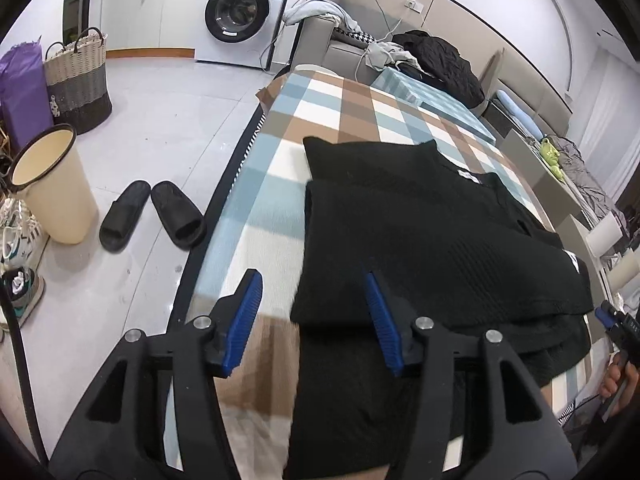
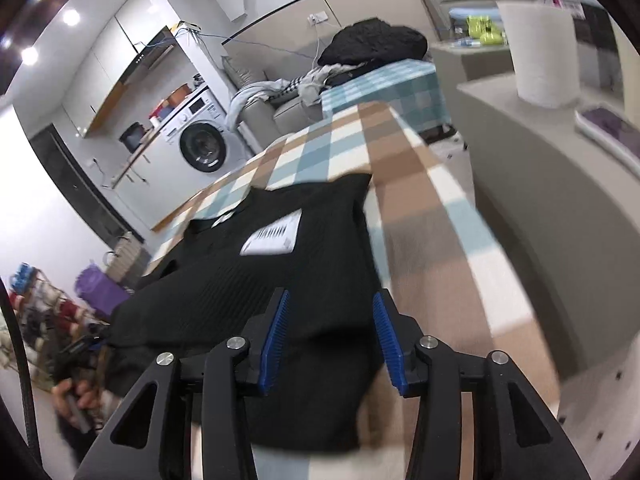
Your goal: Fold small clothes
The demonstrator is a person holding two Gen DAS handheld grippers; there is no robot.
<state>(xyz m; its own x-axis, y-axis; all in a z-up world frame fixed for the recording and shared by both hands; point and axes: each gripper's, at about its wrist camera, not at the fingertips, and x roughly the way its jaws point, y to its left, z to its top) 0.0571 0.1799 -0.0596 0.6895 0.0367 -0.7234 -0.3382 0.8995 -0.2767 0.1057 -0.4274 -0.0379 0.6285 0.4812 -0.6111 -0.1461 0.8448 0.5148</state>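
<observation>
The black top [image 1: 432,232] lies part-folded on the checked cloth [image 1: 320,100], flat for creasing; the left gripper [image 1: 316,316] stands spread over its near-left edge, pinching nothing; the right gripper [image 2: 332,340] stands spread likewise at the near-right corner, probably each placed for a hem.

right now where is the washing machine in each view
left wrist: washing machine at top centre-left, beyond the checked table.
right wrist: left of centre, tilted, under a counter.
shared landmark: the black garment on the table, nearer the camera in both.
</observation>
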